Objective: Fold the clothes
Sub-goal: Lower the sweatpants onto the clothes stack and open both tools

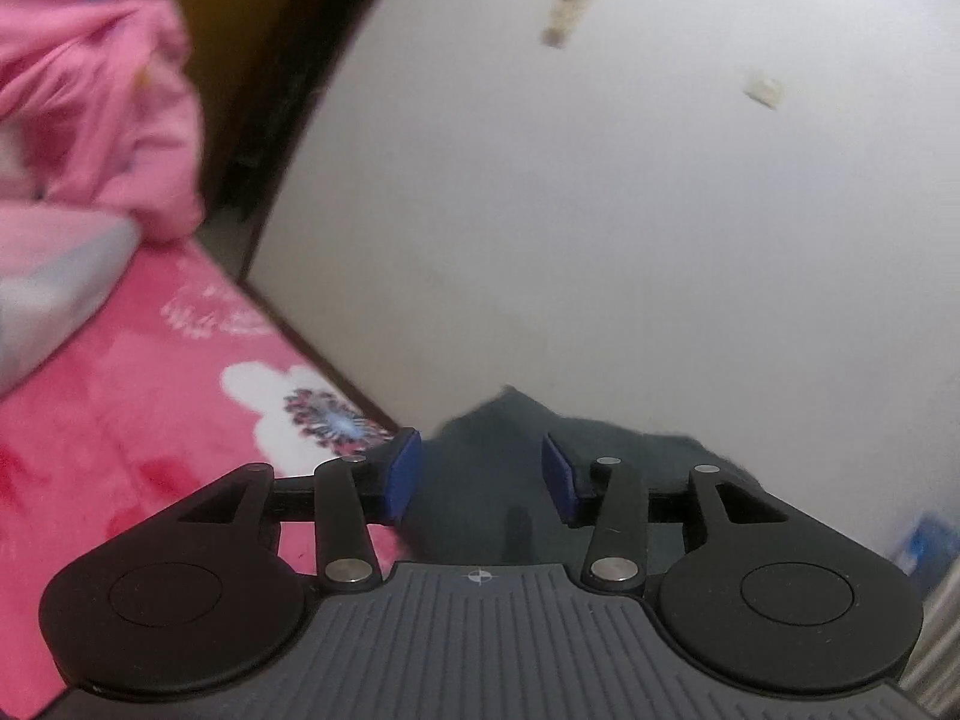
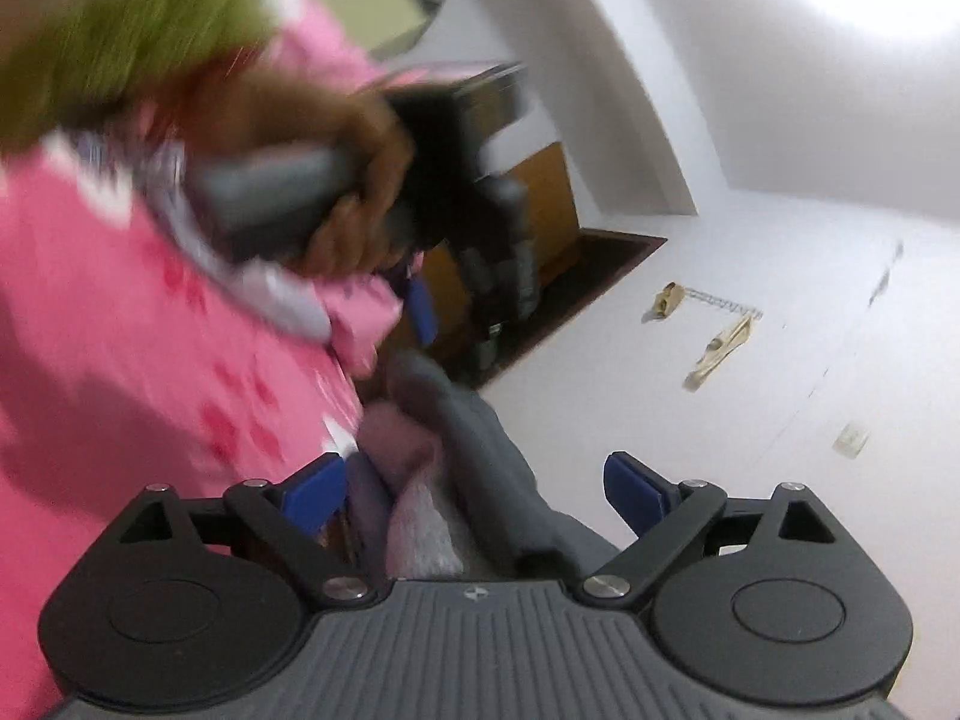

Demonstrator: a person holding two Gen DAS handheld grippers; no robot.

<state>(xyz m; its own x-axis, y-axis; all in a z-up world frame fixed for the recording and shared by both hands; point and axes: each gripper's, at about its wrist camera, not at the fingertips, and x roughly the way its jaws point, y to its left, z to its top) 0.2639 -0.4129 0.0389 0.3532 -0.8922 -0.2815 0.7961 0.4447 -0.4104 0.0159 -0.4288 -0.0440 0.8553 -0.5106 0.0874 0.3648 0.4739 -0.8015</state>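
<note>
Below, the pink flowered blanket (image 1: 120,420) covers the bed and ends against the white wall (image 1: 600,210), and a pile of pink clothes (image 1: 90,90) lies on it at the far side. Your left claw (image 1: 480,480) is released, with a dark grey garment (image 1: 480,468) between its blue pads (image 1: 402,474). Your right claw (image 2: 480,492) is also spread wide above grey and pink clothes (image 2: 420,516), and your hand (image 2: 360,180) looks blurred.

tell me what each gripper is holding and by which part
Neither holds anything. The left gripper is open, with the dark garment lying between its fingers unclamped. The right gripper is open wide over the grey garment and a pinkish cloth.
</note>
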